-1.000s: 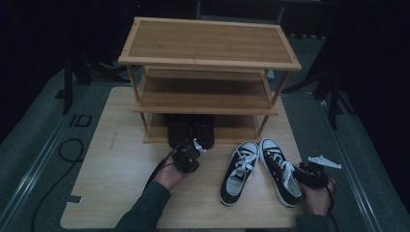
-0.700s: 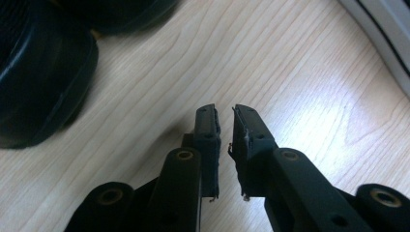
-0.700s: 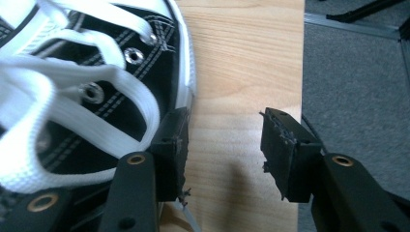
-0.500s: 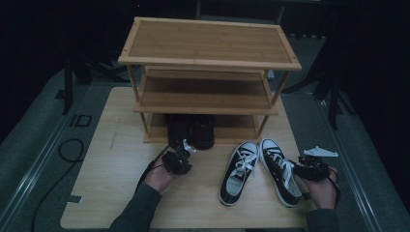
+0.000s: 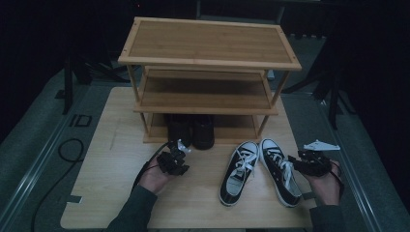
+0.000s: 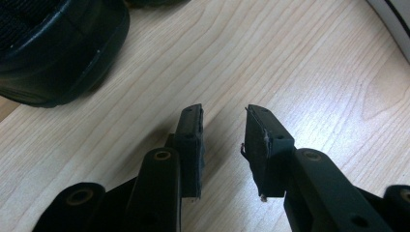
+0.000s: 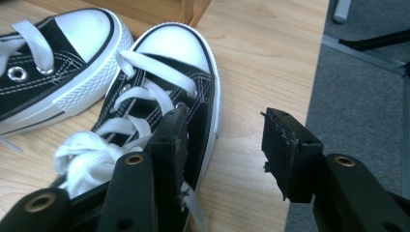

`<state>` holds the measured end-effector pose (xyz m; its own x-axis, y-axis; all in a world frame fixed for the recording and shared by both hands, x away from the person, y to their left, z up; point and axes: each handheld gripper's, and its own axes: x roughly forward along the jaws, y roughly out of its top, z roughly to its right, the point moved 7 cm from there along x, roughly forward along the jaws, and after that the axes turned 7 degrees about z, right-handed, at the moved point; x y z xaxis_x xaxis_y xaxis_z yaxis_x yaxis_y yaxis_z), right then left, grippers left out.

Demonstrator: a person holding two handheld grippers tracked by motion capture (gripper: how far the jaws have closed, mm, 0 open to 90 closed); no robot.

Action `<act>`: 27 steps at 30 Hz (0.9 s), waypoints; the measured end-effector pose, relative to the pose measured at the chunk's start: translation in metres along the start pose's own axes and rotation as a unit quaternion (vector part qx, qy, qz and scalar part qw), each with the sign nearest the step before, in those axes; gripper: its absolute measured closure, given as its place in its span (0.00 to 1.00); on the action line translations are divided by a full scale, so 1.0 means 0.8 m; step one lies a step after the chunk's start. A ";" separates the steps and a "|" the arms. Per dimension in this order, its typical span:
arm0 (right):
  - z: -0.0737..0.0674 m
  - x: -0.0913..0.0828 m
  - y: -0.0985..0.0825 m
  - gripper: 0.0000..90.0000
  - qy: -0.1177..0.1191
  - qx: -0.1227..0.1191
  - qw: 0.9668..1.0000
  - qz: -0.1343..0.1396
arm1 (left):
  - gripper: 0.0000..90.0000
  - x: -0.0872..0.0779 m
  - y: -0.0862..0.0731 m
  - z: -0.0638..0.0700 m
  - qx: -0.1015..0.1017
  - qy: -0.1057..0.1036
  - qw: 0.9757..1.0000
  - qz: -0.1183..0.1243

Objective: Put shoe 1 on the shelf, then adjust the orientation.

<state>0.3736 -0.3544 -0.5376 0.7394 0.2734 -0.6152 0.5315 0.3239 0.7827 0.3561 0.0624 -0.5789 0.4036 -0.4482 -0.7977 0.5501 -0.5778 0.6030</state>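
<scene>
Two black-and-white sneakers lie on the wooden table (image 5: 111, 159), the left one (image 5: 238, 171) angled, the right one (image 5: 280, 170) beside my right gripper (image 5: 296, 163). That right sneaker (image 7: 159, 111) runs under the left jaw of my open right gripper (image 7: 225, 140). A pair of black shoes (image 5: 191, 129) stands under the bottom shelf of the wooden rack (image 5: 208, 67). My left gripper (image 5: 175, 155) sits in front of them, open over bare wood (image 6: 223, 137), a black shoe (image 6: 53, 48) to its upper left.
The three-tier rack takes the back half of the table. Grey floor (image 7: 358, 106) drops off past the table's right edge, close to my right gripper. A black cable (image 5: 67, 154) lies on the floor at left. Bare wood spans the table's front left.
My left gripper has drawn back from the black shoes toward the person. The right gripper has shifted slightly beside the right sneaker.
</scene>
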 end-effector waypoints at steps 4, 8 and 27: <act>-0.004 -0.011 0.012 0.55 0.012 0.000 1.000 0.014 | 0.76 -0.002 0.001 -0.003 -0.007 0.002 1.000 0.005; -0.011 -0.016 0.021 0.55 0.030 -0.004 0.999 0.017 | 0.75 -0.004 0.001 -0.002 -0.005 -0.001 1.000 0.003; -0.071 -0.018 0.041 0.48 0.111 -0.056 0.992 -0.017 | 0.75 -0.001 0.001 0.002 -0.007 -0.003 1.000 0.004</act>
<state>0.3566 -0.2966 -0.5083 0.6053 0.4497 -0.6568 0.4962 0.4320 0.7531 0.3549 0.0611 -0.5779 0.4035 -0.4563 -0.7931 0.5571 -0.5651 0.6085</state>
